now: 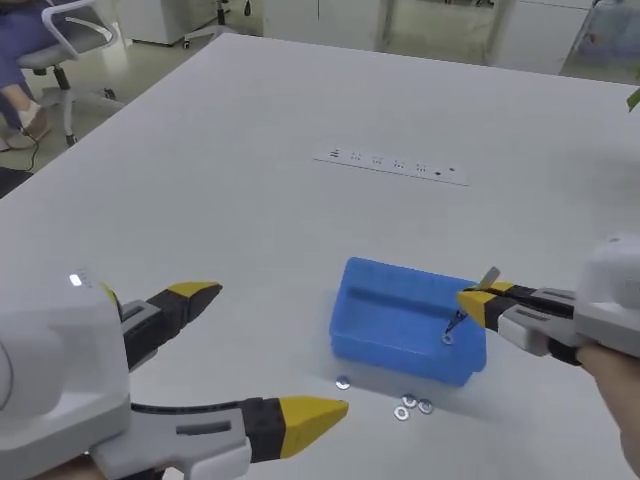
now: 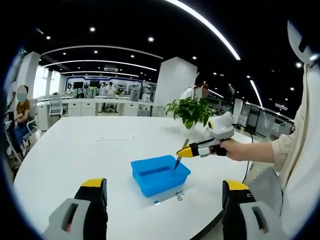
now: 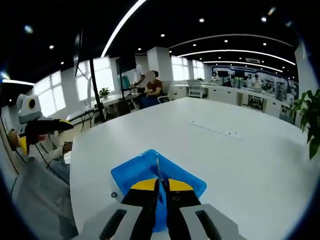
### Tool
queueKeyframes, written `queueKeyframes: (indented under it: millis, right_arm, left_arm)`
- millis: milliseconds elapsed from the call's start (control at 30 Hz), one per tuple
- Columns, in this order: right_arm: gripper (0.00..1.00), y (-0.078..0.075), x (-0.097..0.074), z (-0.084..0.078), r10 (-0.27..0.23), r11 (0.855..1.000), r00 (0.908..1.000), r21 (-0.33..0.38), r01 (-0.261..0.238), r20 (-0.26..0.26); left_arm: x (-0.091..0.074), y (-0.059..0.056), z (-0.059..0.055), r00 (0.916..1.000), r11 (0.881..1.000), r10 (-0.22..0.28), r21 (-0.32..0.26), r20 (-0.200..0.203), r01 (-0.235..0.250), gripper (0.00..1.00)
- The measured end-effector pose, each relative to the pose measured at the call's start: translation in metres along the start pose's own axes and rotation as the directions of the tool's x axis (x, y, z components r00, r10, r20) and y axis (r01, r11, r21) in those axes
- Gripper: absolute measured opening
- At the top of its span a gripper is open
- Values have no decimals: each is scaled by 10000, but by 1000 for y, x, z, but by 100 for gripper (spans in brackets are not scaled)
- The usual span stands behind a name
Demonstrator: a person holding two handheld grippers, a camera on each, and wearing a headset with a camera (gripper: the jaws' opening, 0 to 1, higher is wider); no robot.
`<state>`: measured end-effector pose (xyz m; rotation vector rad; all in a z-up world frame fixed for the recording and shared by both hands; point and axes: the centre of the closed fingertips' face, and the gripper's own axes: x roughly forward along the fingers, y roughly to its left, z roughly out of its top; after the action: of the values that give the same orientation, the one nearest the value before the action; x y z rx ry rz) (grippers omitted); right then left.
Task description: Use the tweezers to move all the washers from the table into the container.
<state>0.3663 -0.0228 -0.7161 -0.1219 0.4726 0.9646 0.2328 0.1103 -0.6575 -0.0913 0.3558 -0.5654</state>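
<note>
My right gripper (image 1: 476, 298) is shut on the slim metal tweezers (image 1: 458, 318), which slant down into the blue container (image 1: 398, 354). A small washer (image 1: 447, 339) shows at the tweezer tips; I cannot tell whether it is pinched or lying inside. On the table in front of the container lie one washer (image 1: 343, 383) and a small cluster of washers (image 1: 412, 406). My left gripper (image 1: 255, 352) hovers open at the near left, apart from everything. In the right gripper view the shut jaws (image 3: 159, 184) hold the tweezers (image 3: 158, 171) over the container (image 3: 126, 175).
A flush socket strip (image 1: 390, 166) lies mid-table beyond the container. Office chairs (image 1: 70, 40) stand past the far left edge. A potted plant (image 2: 191, 111) and a person stand behind the table in the left gripper view.
</note>
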Motion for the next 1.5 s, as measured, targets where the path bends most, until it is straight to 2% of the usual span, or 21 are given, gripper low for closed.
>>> queueKeyframes:
  millis: [267, 367, 467, 633, 767, 833, 1000, 1233, 1500]
  right_arm:
    - [2, 24, -21, 18, 441, 9990, 9965, 88, -449, 715]
    - [1, 35, -26, 18, 713, 9971, 9944, 191, -730, 779]
    - [1, 46, -27, 10, 1072, 9934, 9919, 346, -1097, 682]
    - [1, 53, -24, -10, 1303, 9882, 9906, 753, -1332, 427]
    - [1, 53, -17, -34, 1325, 9865, 9911, 985, -1305, -149]
    - [2, 53, -14, -41, 1308, 9859, 9911, 1086, -1274, -245]
    - [2, 51, -8, -51, 1359, 9852, 9892, 1132, -1291, -547]
    - [2, 51, -5, -55, 1342, 9865, 9887, 1033, -1270, -663]
    - [2, 57, -3, -59, 1363, 9907, 9862, 130, -1357, -941]
  left_arm:
    - [3, -3, -1, 9999, 9999, -150, 25, -25, 150, 97]
    - [3, -4, -2, 9998, 9998, -199, 56, -71, 199, 97]
    - [4, -6, -2, 9996, 9996, -270, 45, -71, 270, 97]
    - [6, -8, -2, 9993, 9993, -354, 82, -130, 355, 96]
    - [7, -9, -2, 9989, 9990, -436, 118, -185, 439, 96]
    - [7, -10, -2, 9987, 9987, -474, 152, -206, 477, 96]
    - [7, -10, -3, 9985, 9986, -500, 140, -233, 503, 96]
    - [9, -13, -5, 9979, 9983, -558, 151, -321, 563, 96]
    - [11, -14, -6, 9973, 9979, -606, 191, -411, 614, 96]
